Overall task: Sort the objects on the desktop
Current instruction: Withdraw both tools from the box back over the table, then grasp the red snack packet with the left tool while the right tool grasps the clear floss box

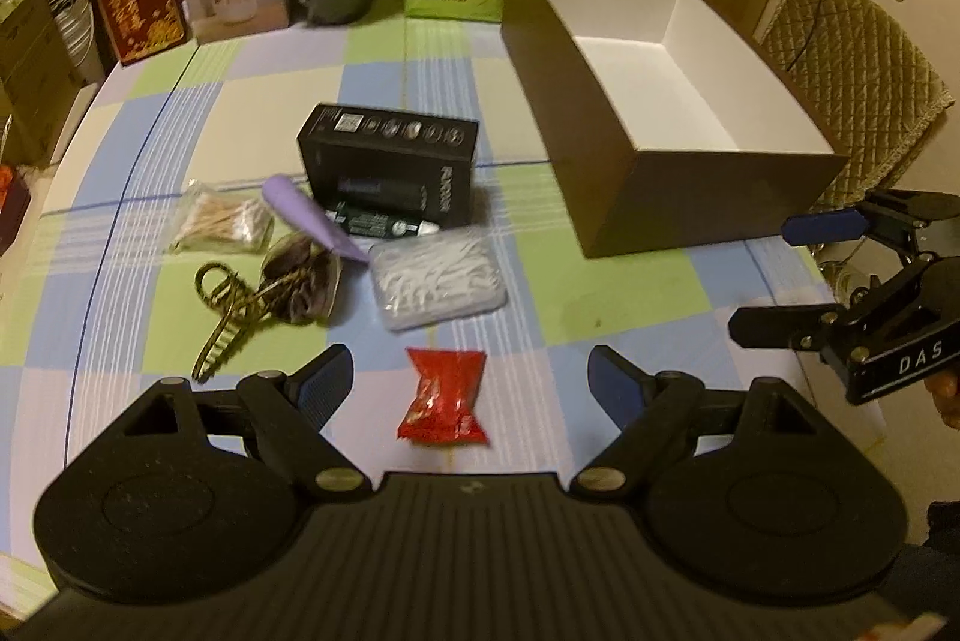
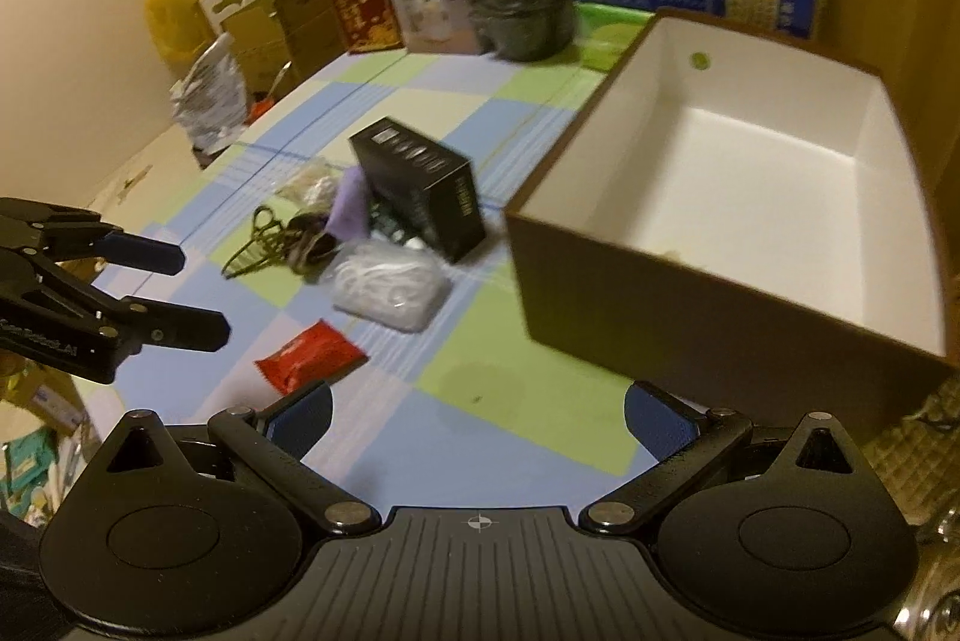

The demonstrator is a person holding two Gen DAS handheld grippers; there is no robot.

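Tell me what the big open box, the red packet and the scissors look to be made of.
Big open box: apparently cardboard, matte brown outside, white inside, with thin straight walls and creased corners. Red packet: likely plastic or foil wrap, glossy, crinkled, with crimped ends. Scissors: probably metal, brassy gold sheen on thin looped handles; blur leaves the blades unclear.

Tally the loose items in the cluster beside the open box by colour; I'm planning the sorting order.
Black: 1, black box
Purple: 1, purple tube
Red: 1, red packet
White: 1, white case
Clear: 1, swab bag
Gold: 1, scissors
Dark: 1, pouch
Green: 1, batteries
Total: 8
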